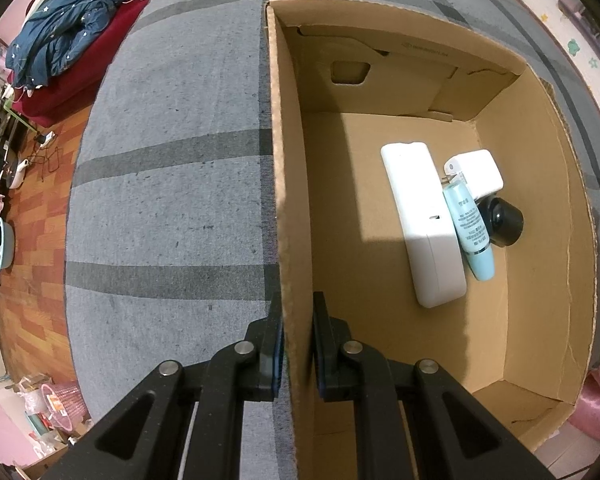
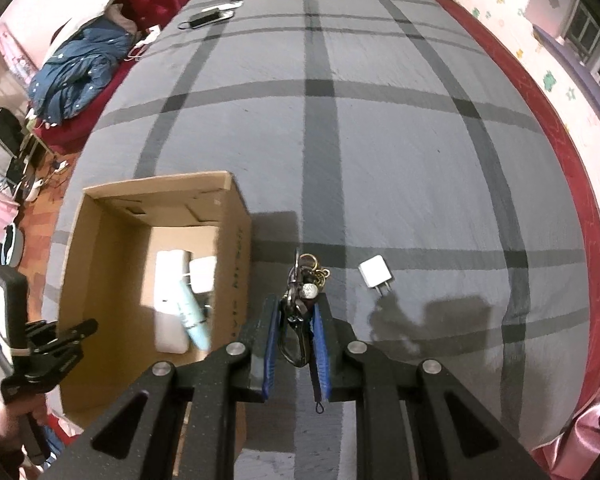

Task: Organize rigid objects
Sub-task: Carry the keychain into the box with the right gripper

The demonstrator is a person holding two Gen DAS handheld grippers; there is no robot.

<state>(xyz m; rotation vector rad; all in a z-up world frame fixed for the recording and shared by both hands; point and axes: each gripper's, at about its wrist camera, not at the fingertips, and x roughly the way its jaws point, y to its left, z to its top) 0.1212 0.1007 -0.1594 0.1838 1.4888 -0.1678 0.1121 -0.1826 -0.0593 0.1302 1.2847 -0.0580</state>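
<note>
Left gripper [image 1: 297,344] clamped on near wall of cardboard box [image 1: 288,208] — one finger outside over the bedspread, other inside, both pads against the wall. Ahead and to the right of its fingers, on box floor: long white flat case [image 1: 420,224], pale blue tube [image 1: 473,232] touching its right edge, white adapter [image 1: 480,174] just beyond the tube's cap, black round item [image 1: 502,222] beside the tube on far right. Part of box floor in shadow, rest lit.

Right gripper [image 2: 296,320] closed on key bunch [image 2: 298,308] — blue pads pinching dark carabiner and keys, rings and a brass chain sticking out past the fingertips, thin cord loop hanging back toward the camera. Cannot tell if bunch is lifted off the grey plaid bedspread [image 2: 380,140] or lying on it. Small white plug charger [image 2: 376,274] ahead and slightly right of fingertips, prongs toward the gripper, on the bedspread, apart from the keys. Box to the left of the fingers w/ same white items and tube inside. Left gripper also seen at far left, at box's near-left edge.

Far ahead-left, near top edge of bedspread: black-and-white flat items [image 2: 210,16], too small to ID. Blue jacket [image 2: 76,68] heaped on red surface further left.
</note>
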